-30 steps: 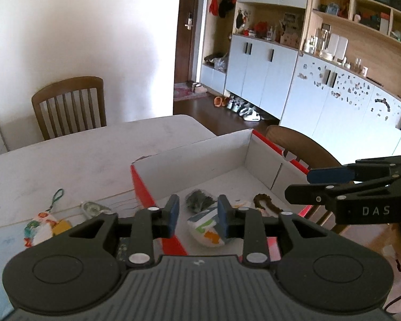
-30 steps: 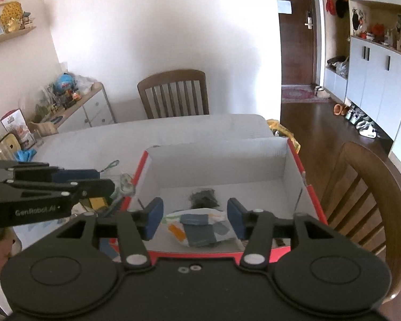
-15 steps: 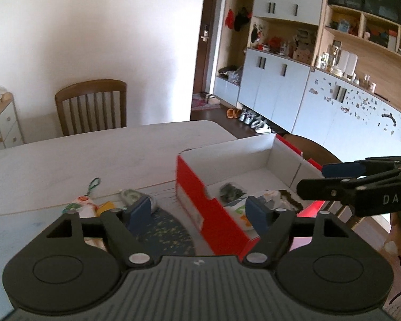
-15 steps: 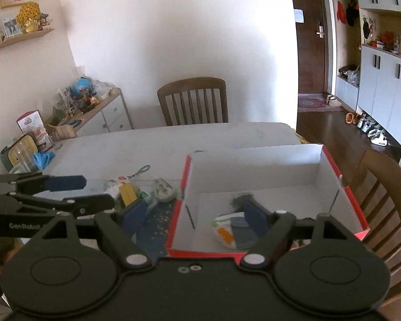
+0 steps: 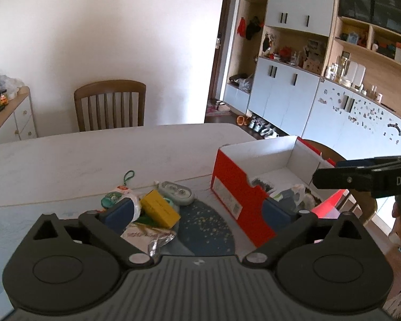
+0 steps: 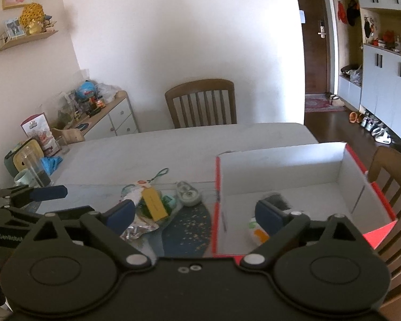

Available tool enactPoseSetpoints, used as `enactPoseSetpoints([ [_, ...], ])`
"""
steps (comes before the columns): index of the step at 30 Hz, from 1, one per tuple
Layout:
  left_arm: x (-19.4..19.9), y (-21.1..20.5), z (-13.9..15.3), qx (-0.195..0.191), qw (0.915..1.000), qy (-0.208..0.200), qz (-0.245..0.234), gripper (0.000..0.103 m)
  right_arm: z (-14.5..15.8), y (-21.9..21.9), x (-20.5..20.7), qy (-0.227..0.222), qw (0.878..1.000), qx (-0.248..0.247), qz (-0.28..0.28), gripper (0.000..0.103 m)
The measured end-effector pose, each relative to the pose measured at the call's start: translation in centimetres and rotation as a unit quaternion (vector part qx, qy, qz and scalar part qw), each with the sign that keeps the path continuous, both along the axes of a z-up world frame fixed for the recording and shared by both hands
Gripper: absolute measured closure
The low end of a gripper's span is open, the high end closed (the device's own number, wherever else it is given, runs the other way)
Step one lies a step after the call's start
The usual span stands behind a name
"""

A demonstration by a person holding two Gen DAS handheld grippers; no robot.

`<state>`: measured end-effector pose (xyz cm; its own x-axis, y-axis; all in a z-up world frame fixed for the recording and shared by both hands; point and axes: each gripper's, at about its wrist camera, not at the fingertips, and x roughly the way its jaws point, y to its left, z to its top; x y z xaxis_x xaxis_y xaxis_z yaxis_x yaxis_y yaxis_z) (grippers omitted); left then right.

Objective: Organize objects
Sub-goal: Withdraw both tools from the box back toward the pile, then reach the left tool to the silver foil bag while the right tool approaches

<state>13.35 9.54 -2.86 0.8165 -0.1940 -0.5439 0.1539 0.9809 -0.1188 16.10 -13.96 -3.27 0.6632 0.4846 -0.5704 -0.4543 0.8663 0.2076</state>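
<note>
A red cardboard box [image 5: 235, 187] with a white inside stands on the table; it also shows in the right wrist view [image 6: 280, 165]. In it lie a colourful pouch [image 6: 256, 230] and a dark bundle [image 6: 276, 199]. Left of the box is a pile: a yellow box [image 5: 160, 208], a grey oval case [image 5: 176, 191], a charm with a green cord [image 5: 120, 190] and a foil packet [image 5: 147, 234]. My left gripper [image 5: 197, 211] is open and empty above the pile and the box's left wall. My right gripper [image 6: 195, 214] is open and empty above the same spot.
A dark blue speckled mat [image 5: 205, 227] lies under the pile and box. Wooden chairs stand at the far side [image 5: 109, 104] and at the right [image 6: 393, 171]. A sideboard with clutter [image 6: 93, 112] is at the left. A glass and a mug [image 6: 32, 171] stand on the table's left end.
Both grippers have opened wide and pulled back and left from over the box. The pouch stays in the box. The pile left of the box has come into view.
</note>
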Motion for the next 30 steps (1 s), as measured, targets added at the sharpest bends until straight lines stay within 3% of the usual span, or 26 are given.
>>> enactPoseSetpoints([
  [9, -0.6, 2.3, -1.7, 0.014, 0.9998, -0.004, -0.017, 0.000, -1.1, 4.4, 1.3, 0.026, 0.999, -0.006, 0.018, 0.007],
  [18, 1.3, 5.1, -5.2, -0.003, 0.9996, 0.026, -0.005, 0.000, -3.2, 8.6, 3.7, 0.057, 0.998, -0.019, 0.028, 0.007],
  [30, 4.8, 5.8, -9.5, 0.020, 0.9992, 0.033, -0.013, 0.000, -6.9, 13.4, 7.2, 0.082, 0.992, -0.071, 0.061, 0.007],
])
